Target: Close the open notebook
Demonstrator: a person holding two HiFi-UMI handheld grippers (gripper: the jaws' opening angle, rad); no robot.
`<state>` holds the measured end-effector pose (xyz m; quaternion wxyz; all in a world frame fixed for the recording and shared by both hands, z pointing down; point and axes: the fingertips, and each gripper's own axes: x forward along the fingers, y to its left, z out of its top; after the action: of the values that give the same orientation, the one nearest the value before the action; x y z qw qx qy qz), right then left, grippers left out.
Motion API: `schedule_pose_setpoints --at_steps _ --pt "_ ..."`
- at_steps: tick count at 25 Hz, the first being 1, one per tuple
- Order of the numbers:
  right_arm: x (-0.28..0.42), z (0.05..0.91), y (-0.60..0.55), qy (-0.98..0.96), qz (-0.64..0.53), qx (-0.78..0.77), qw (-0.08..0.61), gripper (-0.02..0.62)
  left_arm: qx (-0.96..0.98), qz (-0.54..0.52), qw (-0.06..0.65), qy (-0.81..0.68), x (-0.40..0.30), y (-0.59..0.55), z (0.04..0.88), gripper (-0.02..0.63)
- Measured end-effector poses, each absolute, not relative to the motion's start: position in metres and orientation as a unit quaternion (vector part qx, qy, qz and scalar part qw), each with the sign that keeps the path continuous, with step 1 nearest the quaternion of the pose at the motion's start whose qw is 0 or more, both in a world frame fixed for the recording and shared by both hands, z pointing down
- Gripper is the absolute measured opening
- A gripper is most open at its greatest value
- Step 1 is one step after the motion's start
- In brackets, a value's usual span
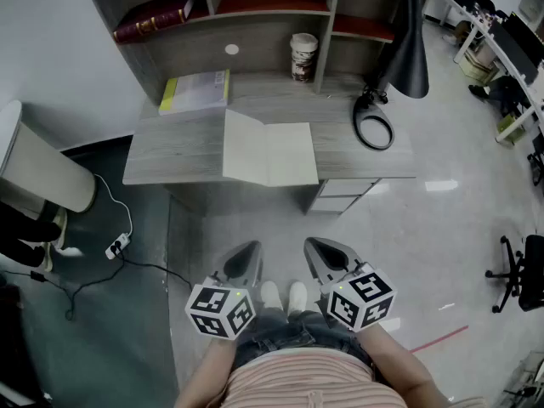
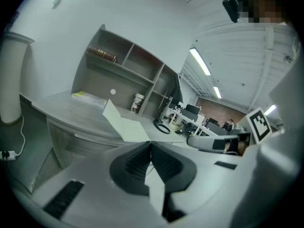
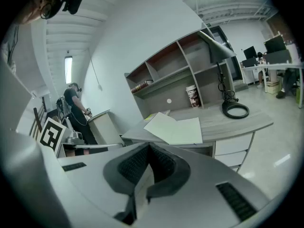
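Cream-paged open notebook [image 1: 270, 153] on grey wood-grain desk [image 1: 170, 155], left leaf half-raised. You hold left gripper [image 1: 249, 249] and right gripper [image 1: 316, 245] well short, jaws together, empty: likely pre-approach.

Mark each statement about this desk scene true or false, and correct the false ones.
1. The notebook lies open on the desk. True.
2. The left tongs grip the notebook's cover. False: they are shut on nothing, well short of the desk.
3. A cup stands at the back of the desk. True.
4. The lamp stands at the desk's left end. False: it is at the right end in the head view.
5. The right tongs are wide open. False: they are shut.
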<state>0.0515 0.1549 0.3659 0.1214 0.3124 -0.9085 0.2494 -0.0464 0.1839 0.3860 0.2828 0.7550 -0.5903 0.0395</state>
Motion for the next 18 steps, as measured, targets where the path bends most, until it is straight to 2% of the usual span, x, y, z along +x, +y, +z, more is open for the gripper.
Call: schedule_pose_setpoints --at_steps 12,18 --pt "0.054 0.371 0.146 -0.909 0.255 0.304 0.124 0.008 0.743 0.039 0.292 -0.601 -0.048 0.177 0.392 0.012" --pt "0.057 0.368 0.140 -0.913 0.269 0.293 0.094 0.008 0.740 0.047 0.289 -0.606 -0.044 0.171 0.393 0.012"
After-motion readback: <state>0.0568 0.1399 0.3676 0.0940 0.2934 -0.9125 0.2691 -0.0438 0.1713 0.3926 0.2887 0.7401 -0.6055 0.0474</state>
